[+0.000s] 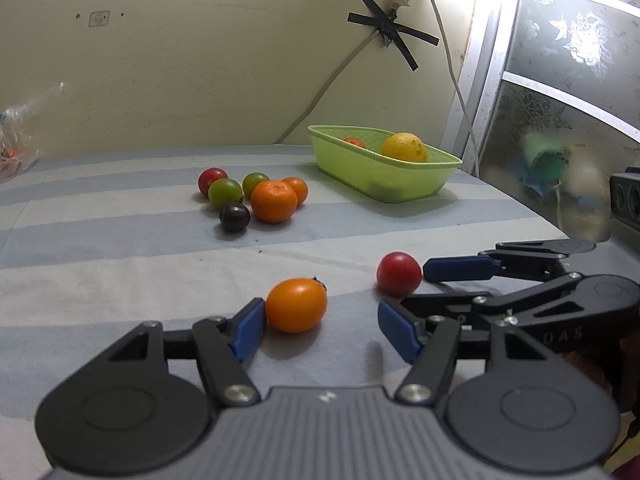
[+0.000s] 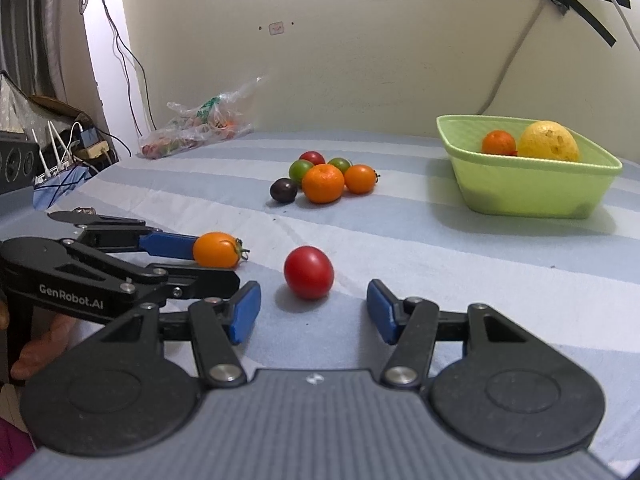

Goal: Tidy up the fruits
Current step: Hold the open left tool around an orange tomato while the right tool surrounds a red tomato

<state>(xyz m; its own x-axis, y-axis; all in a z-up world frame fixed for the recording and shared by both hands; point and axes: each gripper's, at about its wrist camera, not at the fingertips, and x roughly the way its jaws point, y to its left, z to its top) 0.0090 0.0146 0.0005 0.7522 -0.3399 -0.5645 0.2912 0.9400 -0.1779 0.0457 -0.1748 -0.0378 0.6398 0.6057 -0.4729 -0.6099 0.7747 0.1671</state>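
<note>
Left wrist: my left gripper (image 1: 320, 326) spread wide, orange tomato (image 1: 296, 305) touching left pad. Right wrist: right gripper (image 2: 314, 312) spread, red tomato (image 2: 309, 272) just ahead. Probably soft, slick, rolls; pinch lightly across the middle.

We can't really make out what's inside the plastic bag (image 2: 200, 128), just colourful mush. The basket (image 1: 372, 174) wall hides most of its small orange fruit (image 1: 354, 142), and stuff behind the frosted glass (image 1: 560, 168) is blurry.
</note>
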